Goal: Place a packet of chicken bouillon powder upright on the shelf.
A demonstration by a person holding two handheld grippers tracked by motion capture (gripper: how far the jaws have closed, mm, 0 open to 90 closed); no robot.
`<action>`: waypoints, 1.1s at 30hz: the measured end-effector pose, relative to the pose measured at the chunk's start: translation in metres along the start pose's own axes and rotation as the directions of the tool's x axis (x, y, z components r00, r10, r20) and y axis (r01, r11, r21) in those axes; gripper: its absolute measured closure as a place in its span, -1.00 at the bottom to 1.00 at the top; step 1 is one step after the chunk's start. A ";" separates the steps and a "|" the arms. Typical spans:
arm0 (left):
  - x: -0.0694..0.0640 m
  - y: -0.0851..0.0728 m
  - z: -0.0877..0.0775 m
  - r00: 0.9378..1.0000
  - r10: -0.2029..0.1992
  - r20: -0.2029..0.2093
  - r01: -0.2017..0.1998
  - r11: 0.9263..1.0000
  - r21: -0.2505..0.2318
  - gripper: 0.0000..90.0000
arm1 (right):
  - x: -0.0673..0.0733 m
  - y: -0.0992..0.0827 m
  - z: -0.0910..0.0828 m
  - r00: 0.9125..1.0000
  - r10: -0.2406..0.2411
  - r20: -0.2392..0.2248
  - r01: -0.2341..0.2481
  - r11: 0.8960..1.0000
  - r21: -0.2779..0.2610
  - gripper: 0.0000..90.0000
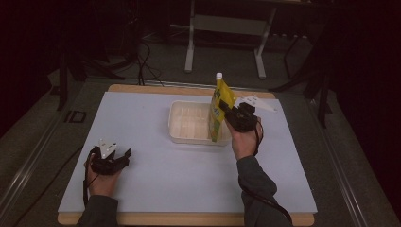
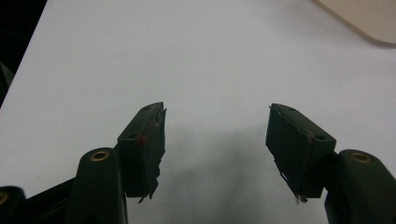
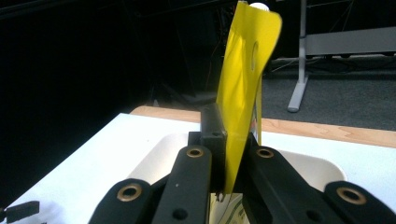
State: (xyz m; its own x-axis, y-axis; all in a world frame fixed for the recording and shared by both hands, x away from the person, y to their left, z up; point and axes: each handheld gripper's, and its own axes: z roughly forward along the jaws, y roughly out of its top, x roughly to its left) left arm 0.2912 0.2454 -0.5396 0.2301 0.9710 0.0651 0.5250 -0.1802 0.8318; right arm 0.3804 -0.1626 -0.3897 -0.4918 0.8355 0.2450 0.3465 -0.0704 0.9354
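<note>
White table [image 1: 156, 179]: right gripper [image 1: 226, 112] pinches yellow pouch [image 1: 220, 101] over tray [image 1: 182, 135]

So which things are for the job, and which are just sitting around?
For the job:
- yellow pouch, pinched upright in the right gripper
- white tub, with the pouch's bottom over its right end

Just around:
- left gripper, open, nothing in it
- white table mat
- metal stand behind the table

This looks like a lab or recording studio rather than a home: a wooden surface [image 1: 189, 90] covered with a pale blue mat [image 1: 142, 142] stands in a dim room, black cables [image 1: 144, 61] trail over a grey carpeted floor [image 1: 227, 66], and a grey metal desk frame [image 1: 227, 28] stands behind.
</note>
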 end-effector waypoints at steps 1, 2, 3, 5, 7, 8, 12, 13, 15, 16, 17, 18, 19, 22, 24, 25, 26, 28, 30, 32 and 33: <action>0.000 0.000 0.000 1.000 -0.001 0.000 0.001 1.000 -0.001 -0.17 | 0.000 0.000 0.001 1.000 -0.002 0.004 0.002 1.000 -0.003 1.00; 0.000 0.000 0.000 1.000 -0.001 0.001 0.001 1.000 0.000 -0.17 | 0.001 0.000 0.002 1.000 -0.005 0.007 0.005 1.000 -0.005 1.00; 0.000 0.000 0.000 1.000 -0.002 0.002 0.002 1.000 0.000 -0.17 | 0.001 0.000 0.004 1.000 -0.006 0.007 0.006 1.000 -0.006 1.00; 0.000 0.000 0.000 1.000 0.000 0.001 0.000 1.000 -0.001 -0.17 | 0.001 -0.001 0.006 1.000 -0.015 0.016 0.015 1.000 -0.009 1.00; 0.000 0.000 0.000 1.000 -0.001 0.002 0.001 1.000 -0.001 -0.17 | 0.001 -0.002 0.008 1.000 -0.017 0.024 0.018 1.000 -0.015 1.00; 0.000 0.000 0.000 1.000 -0.001 0.002 0.001 1.000 -0.001 -0.17 | 0.001 -0.002 0.008 1.000 -0.017 0.024 0.018 1.000 -0.015 1.00; 0.000 0.000 0.000 1.000 -0.002 0.001 0.002 1.000 -0.001 -0.17 | -0.001 -0.004 0.013 0.999 -0.012 0.043 0.013 1.000 -0.022 1.00; 0.000 0.000 0.000 1.000 -0.002 0.001 0.002 1.000 -0.001 -0.17 | -0.001 -0.004 0.013 0.999 -0.012 0.043 0.013 1.000 -0.022 1.00; 0.000 0.000 0.000 1.000 -0.001 0.000 0.001 1.000 0.000 -0.17 | -0.002 -0.005 0.013 0.999 -0.009 0.046 0.011 1.000 -0.024 1.00; 0.000 0.000 0.000 1.000 -0.002 0.000 0.002 1.000 0.001 -0.17 | -0.002 -0.005 0.014 0.999 -0.007 0.048 0.008 1.000 -0.026 1.00; 0.000 0.000 0.000 1.000 -0.003 0.000 0.003 1.000 0.000 -0.17 | -0.003 -0.006 0.014 0.999 -0.006 0.051 0.007 1.000 -0.028 1.00; 0.000 0.000 0.000 1.000 -0.004 0.000 0.004 1.000 0.000 -0.17 | -0.003 -0.007 0.015 0.999 -0.002 0.052 0.004 1.000 -0.030 1.00; 0.000 0.000 0.000 1.000 -0.004 0.000 0.004 1.000 -0.001 -0.17 | -0.003 -0.007 0.015 0.999 0.000 0.052 0.002 0.999 -0.032 1.00; 0.000 0.000 0.000 1.000 -0.003 0.001 0.003 1.000 -0.003 -0.17 | -0.004 -0.009 0.018 0.998 0.003 0.058 -0.001 0.999 -0.034 1.00; 0.000 0.000 0.000 1.000 -0.004 0.002 0.004 1.000 -0.002 -0.17 | -0.003 -0.010 0.019 0.998 0.002 0.063 0.000 0.999 -0.036 1.00; 0.000 0.000 0.000 1.000 -0.006 0.002 0.006 1.000 -0.002 -0.17 | -0.003 -0.010 0.020 0.998 0.001 0.063 0.002 0.999 -0.037 1.00; 0.000 0.000 0.000 1.000 -0.005 0.002 0.005 1.000 -0.001 -0.17 | -0.003 -0.010 0.021 0.998 0.000 0.065 0.002 0.999 -0.037 1.00; 0.000 0.000 0.000 1.000 -0.004 0.002 0.004 1.000 -0.002 -0.17 | -0.003 -0.011 0.023 0.998 -0.004 0.069 0.007 0.999 -0.036 1.00; 0.000 0.000 0.000 1.000 -0.004 0.002 0.004 1.000 -0.001 -0.17 | -0.003 -0.012 0.025 0.997 -0.003 0.073 0.005 0.999 -0.038 1.00; 0.000 0.000 0.000 1.000 -0.004 0.003 0.004 1.000 -0.001 -0.17 | -0.003 -0.013 0.027 0.997 0.000 0.076 0.003 0.999 -0.041 1.00; 0.000 0.000 0.000 1.000 -0.003 0.002 0.003 1.000 -0.001 -0.17 | -0.003 -0.014 0.028 0.997 0.001 0.076 0.002 0.999 -0.041 1.00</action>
State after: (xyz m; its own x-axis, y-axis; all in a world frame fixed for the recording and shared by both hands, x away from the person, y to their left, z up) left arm 0.2911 0.2457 -0.5397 0.2304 0.9711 0.0617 0.5248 -0.1774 0.8325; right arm 0.3991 -0.1491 -0.4103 -0.4289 0.8746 0.2261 0.3127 -0.0911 0.9455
